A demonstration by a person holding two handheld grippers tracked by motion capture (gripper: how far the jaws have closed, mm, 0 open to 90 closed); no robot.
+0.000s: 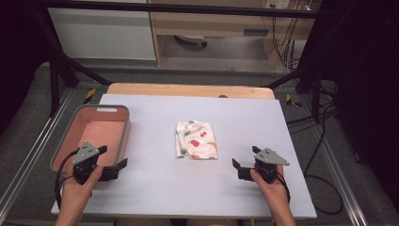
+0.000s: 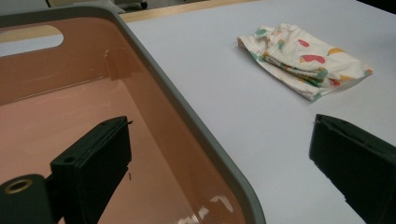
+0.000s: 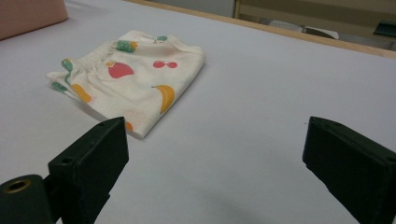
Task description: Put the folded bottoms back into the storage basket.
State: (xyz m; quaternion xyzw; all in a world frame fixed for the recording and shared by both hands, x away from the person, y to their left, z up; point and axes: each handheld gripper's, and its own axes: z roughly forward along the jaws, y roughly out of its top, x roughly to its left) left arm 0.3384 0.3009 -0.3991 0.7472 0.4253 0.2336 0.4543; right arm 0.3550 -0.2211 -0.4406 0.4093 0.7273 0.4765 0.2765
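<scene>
The left hand-held gripper (image 1: 114,160) hangs at the near left of the tabletop (image 1: 155,188), its jaws spread wide with nothing between them; in the left gripper view one jaw sits over the inside of the pink bin (image 2: 196,135) and the other over bare tabletop, so it straddles the bin's grey rim. The right hand-held gripper (image 1: 245,163) rests low at the near right, jaws equally wide and empty, pointed toward the middle of the tabletop.

Between the two, well apart from both, lies the folded cloth (image 1: 196,140) — cream, printed with fruit, an elastic band along one edge (image 3: 128,74). It looks neatly folded into a small rectangle and lies flat on the tabletop, just right of the bin (image 1: 91,134) but not touching it. The bin holds nothing that the views show.

So the folding appears done, if that was part of the work, and the transfer is not yet begun — neither gripper touches the cloth. What seems left: reach in, pinch the folded cloth without spilling its layers, carry it leftward and set it in the bin.
</scene>
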